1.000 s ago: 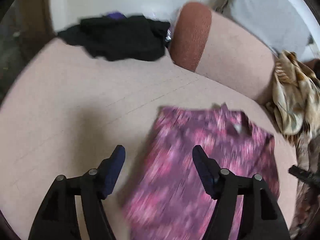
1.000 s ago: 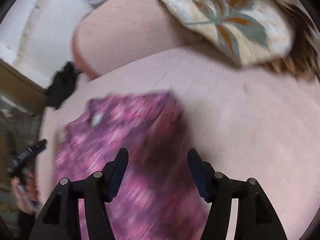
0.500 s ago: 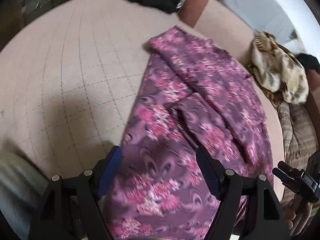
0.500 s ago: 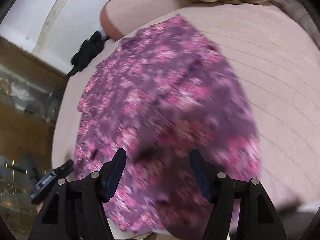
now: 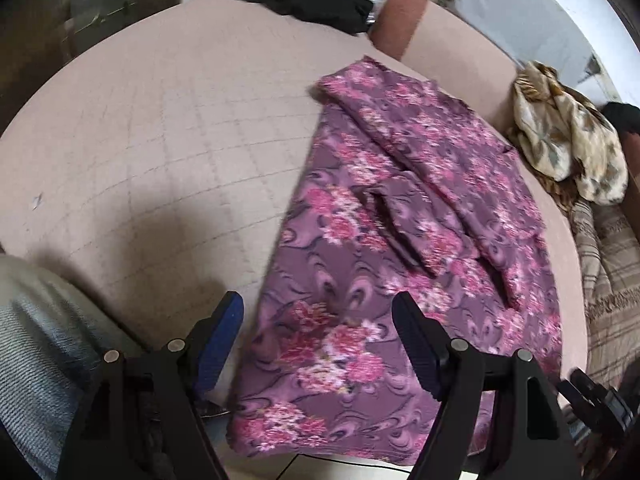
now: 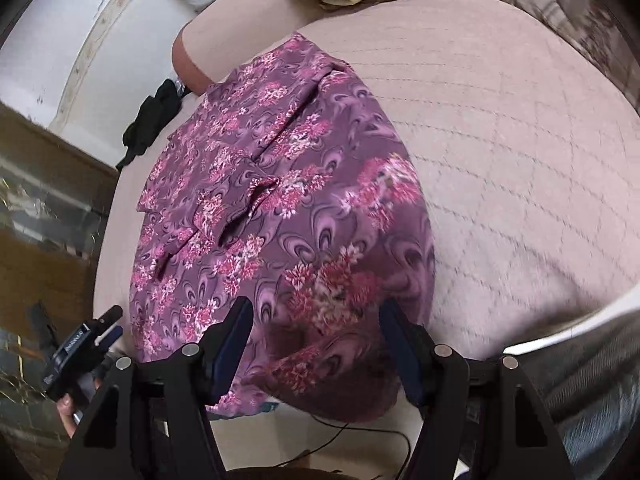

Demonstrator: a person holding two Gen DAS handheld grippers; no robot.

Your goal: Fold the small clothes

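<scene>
Both the left gripper (image 5: 318, 334) and right gripper (image 6: 316, 338) hover wide open, empty, over the purple floral garment's (image 5: 400, 240) near hem, its length running away ahead of the fingers.

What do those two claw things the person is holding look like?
Both look alike. The left gripper has a black plastic frame with triangle-shaped cut-outs, round silver bolts at its joints, and two long jaws lined with ribbed dark blue pads. The right gripper is built the same way. In the right wrist view the left one shows from the side as a black handle with white lettering. The person wears grey ribbed fabric.
</scene>
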